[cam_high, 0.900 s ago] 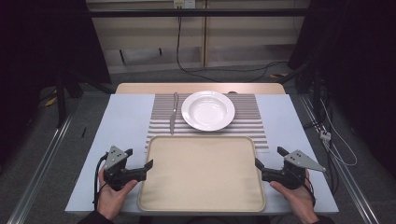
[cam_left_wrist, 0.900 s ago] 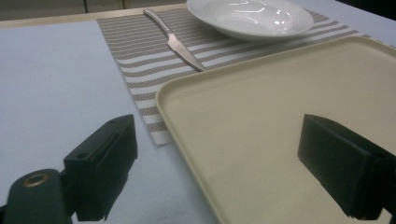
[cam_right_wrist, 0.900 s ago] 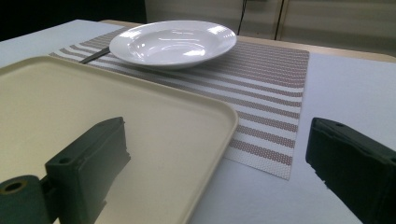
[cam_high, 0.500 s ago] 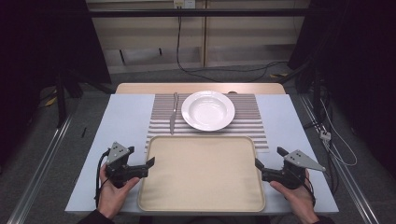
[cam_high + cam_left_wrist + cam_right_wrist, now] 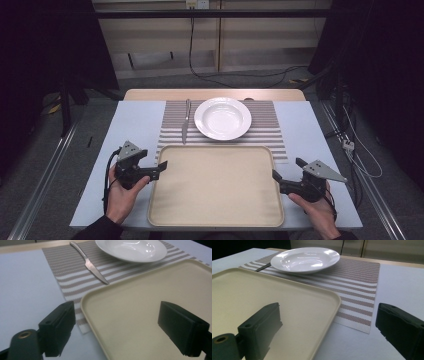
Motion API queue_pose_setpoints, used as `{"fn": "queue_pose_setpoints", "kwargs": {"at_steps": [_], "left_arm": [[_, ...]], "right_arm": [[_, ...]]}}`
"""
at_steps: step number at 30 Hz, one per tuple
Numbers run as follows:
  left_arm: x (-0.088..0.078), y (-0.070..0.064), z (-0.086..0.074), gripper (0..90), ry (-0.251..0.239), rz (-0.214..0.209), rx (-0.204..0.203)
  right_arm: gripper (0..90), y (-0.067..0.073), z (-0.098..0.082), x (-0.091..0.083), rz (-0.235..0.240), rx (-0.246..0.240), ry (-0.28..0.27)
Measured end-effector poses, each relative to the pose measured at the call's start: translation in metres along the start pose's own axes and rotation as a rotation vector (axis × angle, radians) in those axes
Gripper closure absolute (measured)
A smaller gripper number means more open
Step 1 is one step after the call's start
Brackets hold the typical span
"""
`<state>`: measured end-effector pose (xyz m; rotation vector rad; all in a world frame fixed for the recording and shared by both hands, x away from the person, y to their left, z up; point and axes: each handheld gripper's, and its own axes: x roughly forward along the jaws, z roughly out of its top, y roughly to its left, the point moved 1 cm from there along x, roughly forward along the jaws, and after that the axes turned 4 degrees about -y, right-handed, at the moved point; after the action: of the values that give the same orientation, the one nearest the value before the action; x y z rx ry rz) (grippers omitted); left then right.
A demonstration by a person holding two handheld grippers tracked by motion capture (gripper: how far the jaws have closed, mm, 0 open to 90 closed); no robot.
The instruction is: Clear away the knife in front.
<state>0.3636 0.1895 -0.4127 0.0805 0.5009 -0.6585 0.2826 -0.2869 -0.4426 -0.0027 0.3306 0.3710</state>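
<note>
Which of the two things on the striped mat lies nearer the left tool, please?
The knife: it lies left of the white plate, on the left tool's side.

Left hand (image 5: 122, 192) holds left gripper (image 5: 159, 167), pointing right and level, jaws wide apart with nothing pinched. Right hand (image 5: 316, 207) holds right gripper (image 5: 276, 176), pointing left and level, jaws also wide apart, nothing pinched. Both forearms enter from bottom edge, grippers facing each other, well apart.
</note>
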Motion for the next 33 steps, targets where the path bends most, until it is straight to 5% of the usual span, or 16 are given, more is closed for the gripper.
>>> {"fn": "queue_pose_setpoints", "kwargs": {"at_steps": [6, 10, 33], "left_arm": [[0.009, 0.009, 0.013, 17.8, 0.006, 0.016, 0.008], [0.018, 0.015, 0.019, 17.2, 0.024, -0.008, -0.062], [0.072, 0.032, 0.059, 13.3, 0.084, 0.020, -0.037]], "right_arm": [[6.1, 0.002, 0.000, 0.001, 0.005, -0.009, 0.006], [6.0, 0.001, 0.000, 0.001, 0.002, -0.005, 0.007], [6.0, 0.003, 0.000, 0.003, 0.007, -0.015, 0.016]]}}
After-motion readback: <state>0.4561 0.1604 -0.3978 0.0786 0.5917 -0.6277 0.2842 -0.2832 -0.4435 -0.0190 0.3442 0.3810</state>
